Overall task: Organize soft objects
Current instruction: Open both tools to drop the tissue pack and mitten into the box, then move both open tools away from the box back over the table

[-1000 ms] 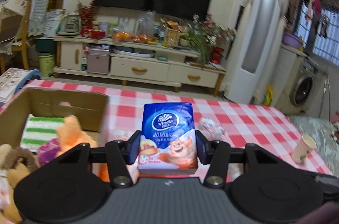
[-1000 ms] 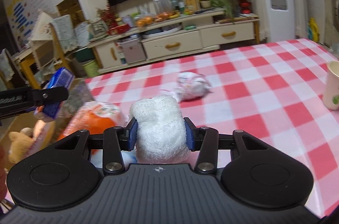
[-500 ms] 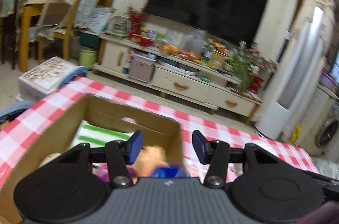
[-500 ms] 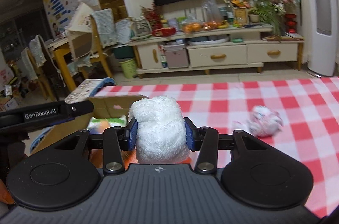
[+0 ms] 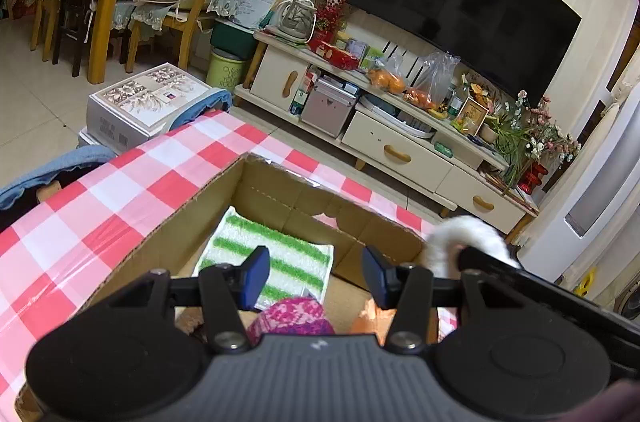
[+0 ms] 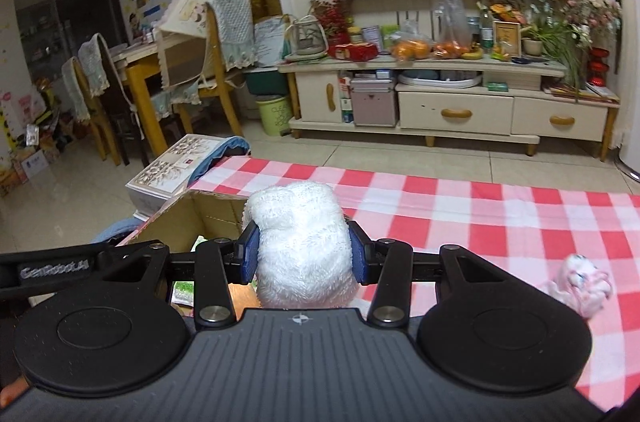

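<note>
From the left wrist, the left tongs [image 5: 315,276] hang over the open cardboard box [image 5: 168,226] with their blue pads apart and nothing between them. The box stands on the desk [image 5: 120,182], which wears a red and white checked cloth. Inside the box, a green and white striped cloth [image 5: 276,250] lies flat against the far wall; nearer than it sit a pink knitted ball [image 5: 290,316] and, to the ball's right, an orange plush piece [image 5: 370,318]. Just past the box's right corner shows the white fluffy towel [image 5: 460,234], carried by a dark bar of the other tool.

From the right wrist, the right tongs [image 6: 305,258] are clamped on the white fluffy towel [image 6: 304,246], both pads pressing into its sides. The towel is held above the desk [image 6: 500,222], just right of the box's near corner [image 6: 192,218]. Well to the right of the box, a small pink and white plush toy [image 6: 580,282] lies on the cloth.
</note>
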### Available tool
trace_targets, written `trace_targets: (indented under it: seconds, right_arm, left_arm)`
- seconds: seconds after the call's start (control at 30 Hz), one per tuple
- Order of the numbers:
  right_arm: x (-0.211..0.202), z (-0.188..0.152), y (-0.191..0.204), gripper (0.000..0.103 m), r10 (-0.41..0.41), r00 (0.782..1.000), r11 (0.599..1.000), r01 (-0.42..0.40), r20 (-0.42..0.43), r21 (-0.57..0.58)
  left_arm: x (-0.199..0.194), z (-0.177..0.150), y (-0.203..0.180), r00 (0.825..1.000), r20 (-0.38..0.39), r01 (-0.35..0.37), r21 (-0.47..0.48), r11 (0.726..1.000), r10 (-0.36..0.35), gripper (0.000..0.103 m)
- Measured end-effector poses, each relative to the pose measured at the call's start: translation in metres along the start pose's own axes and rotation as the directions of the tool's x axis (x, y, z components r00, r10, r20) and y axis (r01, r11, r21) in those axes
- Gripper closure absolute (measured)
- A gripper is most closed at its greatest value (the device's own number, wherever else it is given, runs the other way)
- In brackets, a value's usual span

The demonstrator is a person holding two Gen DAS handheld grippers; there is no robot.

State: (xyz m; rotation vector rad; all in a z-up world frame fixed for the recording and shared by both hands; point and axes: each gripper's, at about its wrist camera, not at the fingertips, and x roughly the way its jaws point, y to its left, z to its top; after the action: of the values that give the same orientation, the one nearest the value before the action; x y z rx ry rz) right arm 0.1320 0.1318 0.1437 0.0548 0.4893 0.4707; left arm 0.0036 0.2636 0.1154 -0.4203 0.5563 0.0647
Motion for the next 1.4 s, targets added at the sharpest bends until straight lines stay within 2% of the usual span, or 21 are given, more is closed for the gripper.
trace_targets:
  seconds: [0.13,0.23,0.3,0.37,0.5,0.63,0.77,0.93,1.0,1.07,1.13,1.2,1.27,1.3,1.4]
  right_arm:
    - [0.014,0.001,0.002,0.047,0.005,1.000,1.000,-0.005,-0.024,-0.012]
    - [0.025,0.000,0.005,0.042,0.012,0.999,1.000,-0.013,-0.042,-0.024]
    - [0.027,-0.002,0.006,0.027,0.011,0.999,1.000,-0.011,-0.035,-0.026]
    - [0.021,-0.002,0.004,0.024,0.012,1.000,1.000,-0.012,-0.015,-0.009]
    - [0.002,-0.005,-0.003,0.006,-0.025,0.999,1.000,0.025,0.038,0.015]
    - [-0.019,-0.012,-0.018,0.004,-0.069,0.995,0.997,0.066,0.078,0.035]
    - [-0.043,-0.025,-0.035,0.001,-0.114,0.989,0.993,0.110,0.094,0.054]
    - [-0.071,-0.049,-0.062,0.000,-0.198,0.976,0.978,0.191,0.088,0.082]
    - [-0.081,-0.062,-0.074,0.000,-0.204,0.976,0.974,0.195,0.074,0.112]
    - [-0.089,-0.076,-0.085,0.000,-0.207,0.977,0.971,0.199,0.048,0.135]
    - [-0.095,-0.091,-0.091,0.000,-0.214,0.977,0.968,0.209,0.023,0.138]
    - [-0.098,-0.105,-0.092,0.000,-0.219,0.976,0.969,0.218,-0.001,0.120]
    - [-0.101,-0.119,-0.090,0.000,-0.197,0.980,0.975,0.198,-0.019,0.095]
    - [-0.102,-0.126,-0.088,0.000,-0.180,0.983,0.980,0.181,-0.027,0.079]
    - [-0.102,-0.140,-0.082,0.000,-0.153,0.987,0.988,0.154,-0.044,0.021]
  left_arm:
    - [-0.002,0.001,0.002,1.000,0.008,0.003,-0.001,1.000,-0.003,0.054]
    - [-0.002,0.002,0.005,1.000,0.009,0.002,-0.012,1.000,-0.002,0.054]
    - [-0.001,0.003,0.006,1.000,0.010,0.007,-0.020,1.000,-0.007,0.053]
    - [-0.002,0.002,0.004,1.000,0.017,0.020,-0.029,0.999,-0.019,0.053]
    - [-0.001,-0.001,0.001,0.996,0.021,0.087,-0.056,0.995,-0.086,0.043]
    - [0.008,-0.009,-0.007,0.987,-0.017,0.157,-0.098,0.983,-0.160,0.041]
    - [0.012,-0.013,-0.022,0.984,-0.004,0.177,-0.053,0.983,-0.177,0.033]
    - [0.015,-0.019,-0.039,0.983,0.018,0.181,0.012,0.983,-0.181,0.029]
    - [0.016,-0.020,-0.044,0.986,0.036,0.162,0.041,0.986,-0.163,0.027]
    - [0.013,-0.020,-0.047,0.989,0.085,0.113,0.079,0.990,-0.119,0.025]
    - [0.009,-0.017,-0.050,0.983,0.176,0.022,0.131,0.991,-0.045,0.022]
    - [0.003,-0.014,-0.051,0.952,0.300,-0.110,0.170,0.979,0.055,0.021]
    - [0.000,-0.008,-0.049,0.924,0.365,-0.191,0.177,0.966,0.115,0.021]
    - [-0.001,-0.006,-0.047,0.921,0.371,-0.195,0.171,0.966,0.120,0.021]
    - [-0.006,-0.002,-0.047,0.932,0.349,-0.161,0.158,0.974,0.097,0.020]
